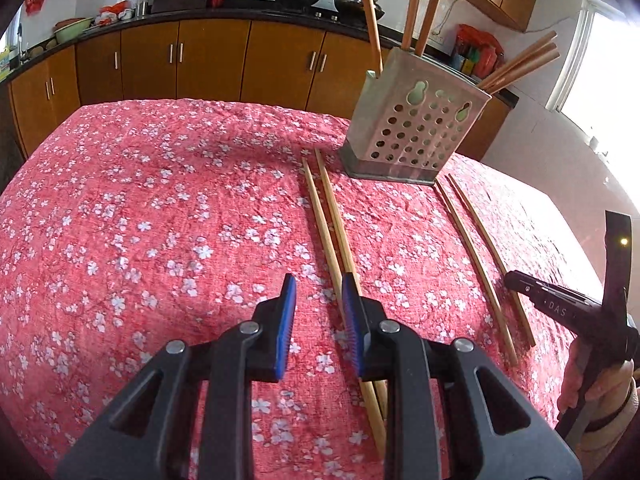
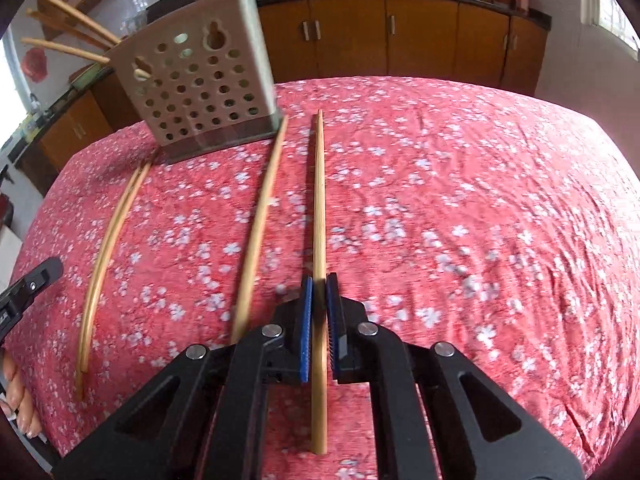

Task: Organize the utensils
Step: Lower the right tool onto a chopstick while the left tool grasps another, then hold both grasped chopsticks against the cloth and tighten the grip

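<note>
Right gripper (image 2: 319,280) clamps one chopstick (image 2: 319,200) — left gripper (image 1: 319,280) hangs with jaws parted, holding nothing.
Near the left jaws a chopstick pair (image 1: 328,216) lies on the floral table (image 1: 160,220); the held stick points ahead, its partner (image 2: 262,220) lying beside — beyond stands the perforated holder (image 2: 196,92) with chopsticks.

Black left hand-held gripper (image 1: 318,322), blue ribbed pads (image 1: 286,328), silver pivot screws, bare fingers gripping handle

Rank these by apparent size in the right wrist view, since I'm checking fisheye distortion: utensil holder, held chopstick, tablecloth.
1. Tablecloth, filling most of the frame.
2. Utensil holder.
3. Held chopstick: longest across the frame but very thin, and nearness to the camera exaggerates it.
</note>
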A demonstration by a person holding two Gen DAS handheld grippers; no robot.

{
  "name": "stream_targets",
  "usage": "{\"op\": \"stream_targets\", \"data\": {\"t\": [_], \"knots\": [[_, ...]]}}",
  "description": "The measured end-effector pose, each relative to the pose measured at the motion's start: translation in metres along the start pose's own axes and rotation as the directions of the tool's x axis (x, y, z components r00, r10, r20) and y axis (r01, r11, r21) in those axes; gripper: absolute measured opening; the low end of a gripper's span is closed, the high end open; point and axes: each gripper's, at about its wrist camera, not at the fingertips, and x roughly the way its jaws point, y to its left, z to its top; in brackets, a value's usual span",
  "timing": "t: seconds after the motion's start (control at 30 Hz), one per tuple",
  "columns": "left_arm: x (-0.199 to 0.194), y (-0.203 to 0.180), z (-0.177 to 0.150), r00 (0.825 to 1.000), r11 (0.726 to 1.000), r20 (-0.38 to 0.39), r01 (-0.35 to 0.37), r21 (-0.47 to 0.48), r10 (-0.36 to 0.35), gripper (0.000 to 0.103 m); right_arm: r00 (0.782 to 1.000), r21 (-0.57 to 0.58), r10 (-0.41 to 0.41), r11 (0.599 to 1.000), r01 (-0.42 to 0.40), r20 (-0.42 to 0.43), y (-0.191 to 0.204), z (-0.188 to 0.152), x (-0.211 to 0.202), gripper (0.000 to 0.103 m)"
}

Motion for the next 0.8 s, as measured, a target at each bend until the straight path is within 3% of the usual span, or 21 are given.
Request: {"op": "stream_targets", "data": {"t": [0.23,0.37,0.5,0.7,0.8], "knots": [[0.011,-0.015,-0.004,0.999,0.999,-0.047,0.017,0.046,-0.015,0.019,1.000,0.037,-0.013,0.999,0.013,0.004,-0.019,0.002,0.001,0.008],[0.024,-0.023,-0.007,0.995,0.996,-0.093,-0.028,0.085,0.036,0.014,1.000,0.034,-0.014,0.999,0.013,0.008,-0.020,-0.002,0.000,0.008],[0.027,-0.025,-0.008,0.991,0.990,-0.092,-0.088,0.112,0.099,0.009,1.000,0.018,-0.018,1.000,0.018,0.011,-0.022,-0.009,-0.009,0.008],[0.035,0.009,0.016,0.977,0.979,-0.072,-0.197,0.060,0.201,0.008,0.999,-0.019,-0.046,0.999,0.046,0.027,-0.019,-0.010,-0.007,0.008],[0.039,0.035,0.029,0.976,0.978,-0.061,-0.210,0.012,0.211,0.008,0.997,0.012,-0.068,0.998,0.068,0.043,-0.027,-0.004,-0.002,0.008]]}}
